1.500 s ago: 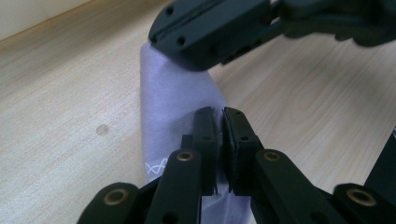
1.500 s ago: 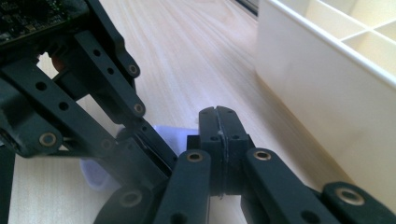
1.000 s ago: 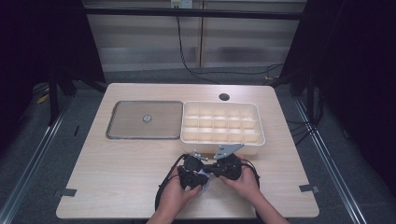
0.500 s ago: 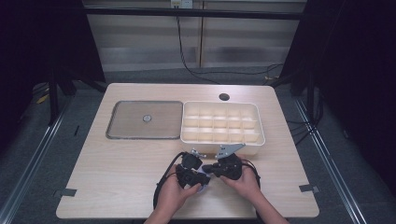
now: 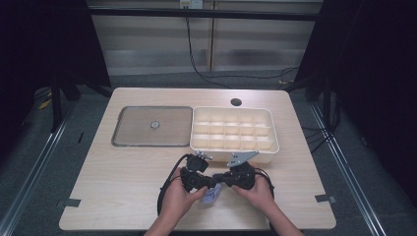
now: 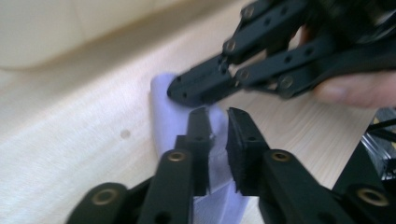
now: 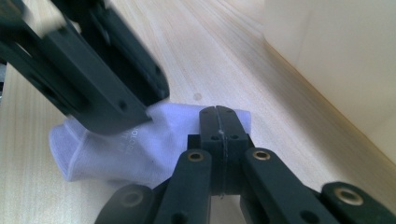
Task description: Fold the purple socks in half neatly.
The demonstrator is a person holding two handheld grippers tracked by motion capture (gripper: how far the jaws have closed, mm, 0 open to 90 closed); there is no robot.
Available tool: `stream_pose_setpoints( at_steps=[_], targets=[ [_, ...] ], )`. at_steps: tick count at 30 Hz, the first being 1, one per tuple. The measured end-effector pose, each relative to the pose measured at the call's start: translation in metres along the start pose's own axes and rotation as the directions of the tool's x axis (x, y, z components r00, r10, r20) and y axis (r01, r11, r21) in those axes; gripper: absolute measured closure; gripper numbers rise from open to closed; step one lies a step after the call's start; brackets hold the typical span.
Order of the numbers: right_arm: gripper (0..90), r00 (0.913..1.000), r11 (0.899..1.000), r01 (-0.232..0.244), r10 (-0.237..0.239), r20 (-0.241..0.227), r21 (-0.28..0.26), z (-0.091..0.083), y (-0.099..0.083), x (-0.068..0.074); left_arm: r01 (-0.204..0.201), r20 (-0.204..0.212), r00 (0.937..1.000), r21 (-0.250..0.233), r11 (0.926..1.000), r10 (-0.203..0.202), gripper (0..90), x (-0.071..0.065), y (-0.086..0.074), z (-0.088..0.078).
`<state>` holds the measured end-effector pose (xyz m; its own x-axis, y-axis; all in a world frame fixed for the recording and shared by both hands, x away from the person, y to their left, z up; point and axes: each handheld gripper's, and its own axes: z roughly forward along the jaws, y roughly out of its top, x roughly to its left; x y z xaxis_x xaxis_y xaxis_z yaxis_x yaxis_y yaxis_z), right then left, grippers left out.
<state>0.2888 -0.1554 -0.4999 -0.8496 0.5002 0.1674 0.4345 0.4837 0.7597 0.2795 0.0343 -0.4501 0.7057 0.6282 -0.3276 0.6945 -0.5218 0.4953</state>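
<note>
A small white sock (image 5: pixel 211 197) lies on the wooden table near its front edge, between two hands. My left gripper (image 5: pixel 206 183) comes in from the left. Its jaws (image 6: pixel 217 114) have just been closing, with a fold of the sock (image 6: pixel 163 116) between them. My right gripper (image 5: pixel 220 182) faces it from the right, its jaws (image 7: pixel 218 112) pressed together on the sock's (image 7: pixel 140 144) edge. The right gripper's tips (image 6: pixel 176 91) sit on the sock's far end. The left gripper's tips (image 7: pixel 149 109) bite its other side.
A cream box (image 5: pixel 273 143) with several compartments stands just behind the grippers. To its left lies a flat metal tray (image 5: pixel 129 142) with a small round piece (image 5: pixel 155 125) in it. A dark hole (image 5: pixel 236 102) marks the table's back. Cables trail by the wrists.
The left gripper has shifted slightly and the two pairs of jaws now meet over the sock. The right hand has stayed put.
</note>
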Motion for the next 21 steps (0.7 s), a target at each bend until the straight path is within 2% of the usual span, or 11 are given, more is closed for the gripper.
stream_pose_setpoints(
  at_steps=[3,5,11,18,21],
  targets=[
    [90.0,1.0,1.0,-0.003,0.003,0.0,0.004,0.0,0.0,0.001,0.004,-0.017,0.9998,0.017,0.9998,-0.004,83.9,0.002,-0.005,0.009],
    [90.0,1.0,1.0,-0.002,0.002,0.002,0.002,0.0,0.0,0.001,0.006,-0.024,0.9997,0.007,1.0,-0.005,87.7,0.004,-0.008,0.013],
    [90.0,1.0,1.0,0.004,-0.004,0.001,0.003,0.0,0.0,0.001,-0.014,-0.056,0.9983,0.016,0.9998,0.015,90.0,-0.003,-0.007,0.012],
    [90.0,1.0,1.0,0.004,-0.004,0.004,0.0,0.0,0.0,0.001,-0.033,-0.029,0.999,0.01,0.9994,0.034,90.0,-0.009,-0.009,-0.001],
    [90.0,1.0,1.0,0.006,-0.006,0.006,0.002,0.0,0.0,0.002,-0.036,-0.03,0.9989,0.025,0.999,0.037,90.0,-0.01,-0.014,-0.002]
  ],
)
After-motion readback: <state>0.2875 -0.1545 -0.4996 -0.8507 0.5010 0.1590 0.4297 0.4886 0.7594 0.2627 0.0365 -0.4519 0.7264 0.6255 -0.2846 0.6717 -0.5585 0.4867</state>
